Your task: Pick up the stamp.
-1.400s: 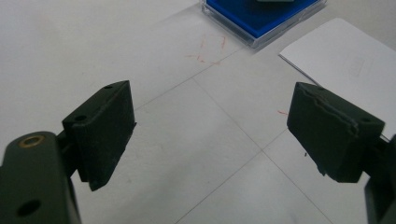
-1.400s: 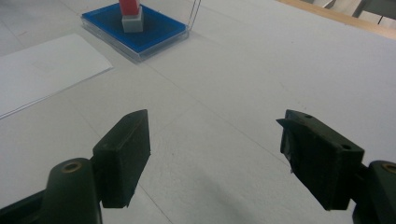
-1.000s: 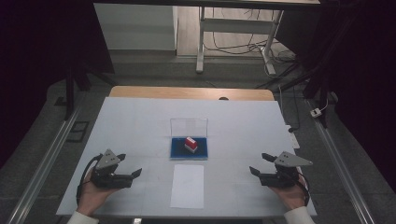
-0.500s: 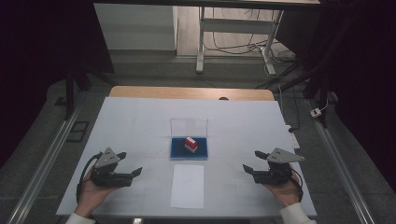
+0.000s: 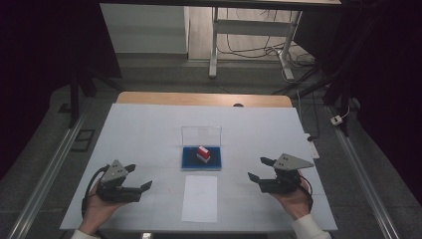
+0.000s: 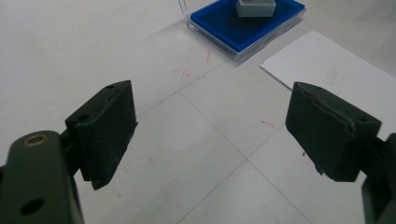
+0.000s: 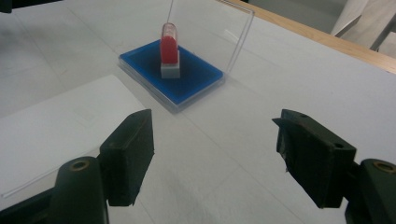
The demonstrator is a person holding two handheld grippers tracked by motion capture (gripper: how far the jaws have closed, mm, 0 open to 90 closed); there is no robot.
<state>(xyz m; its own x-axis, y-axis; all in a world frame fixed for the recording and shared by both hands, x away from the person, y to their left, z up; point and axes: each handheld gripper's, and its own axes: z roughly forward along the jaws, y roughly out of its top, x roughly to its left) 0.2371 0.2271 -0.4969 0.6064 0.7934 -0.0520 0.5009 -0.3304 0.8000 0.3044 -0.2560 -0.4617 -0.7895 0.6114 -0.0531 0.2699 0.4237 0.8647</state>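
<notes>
A red and white stamp (image 5: 202,153) (image 7: 169,55) stands upright on a blue pad in a clear case (image 5: 201,157) (image 7: 187,74) (image 6: 245,28) at the table's middle; the case's transparent lid (image 5: 201,135) is raised behind it. A white paper sheet (image 5: 200,198) (image 6: 336,70) (image 7: 51,126) lies just in front of the case. My left gripper (image 5: 135,178) (image 6: 210,135) is open near the front left, held in a hand. To the right of the sheet my right gripper (image 5: 261,169) (image 7: 215,154) is open too, pointing toward the case. Nothing lies between either pair of jaws.
The white table top (image 5: 149,129) has a wooden strip (image 5: 204,98) along its far edge. Beyond it a metal table frame (image 5: 249,45) and cables stand on the floor. Rails run along both sides of the table.
My right gripper has moved left and a little forward, toward the case. The left gripper has stayed in place.
</notes>
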